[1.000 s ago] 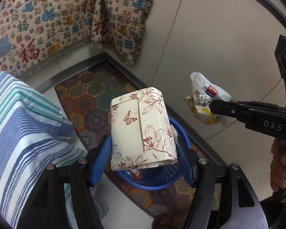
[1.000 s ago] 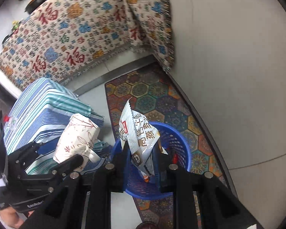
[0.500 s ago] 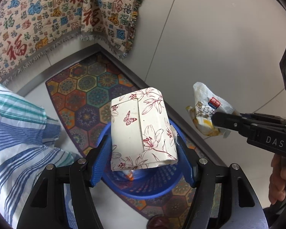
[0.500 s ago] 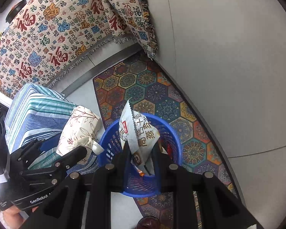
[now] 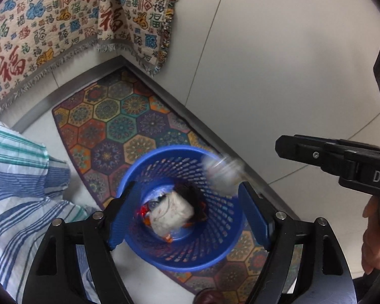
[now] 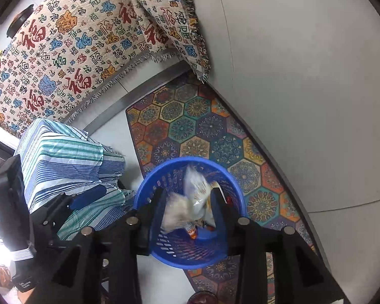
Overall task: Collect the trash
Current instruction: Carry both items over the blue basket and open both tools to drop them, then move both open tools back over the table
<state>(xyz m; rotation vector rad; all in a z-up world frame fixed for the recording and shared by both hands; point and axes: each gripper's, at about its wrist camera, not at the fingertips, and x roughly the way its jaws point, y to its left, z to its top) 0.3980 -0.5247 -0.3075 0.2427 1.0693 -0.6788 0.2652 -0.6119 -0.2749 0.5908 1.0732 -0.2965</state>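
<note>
both grippers, the left gripper (image 5: 187, 215) and the right gripper (image 6: 187, 210), hang wide open and empty over the blue basket (image 5: 215, 255) at 6 o'clock so the floral pack (image 5: 171, 212) and snack bag (image 5: 221, 174) drop in.

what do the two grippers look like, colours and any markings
The left gripper has a glossy black frame with silver screws, and its fingers carry blue pads. The right gripper is all black, fingers included, also with silver screws; seen from the left wrist view its side bears white letters "DA", cut off at the edge. A bare hand grips its handle.
</note>
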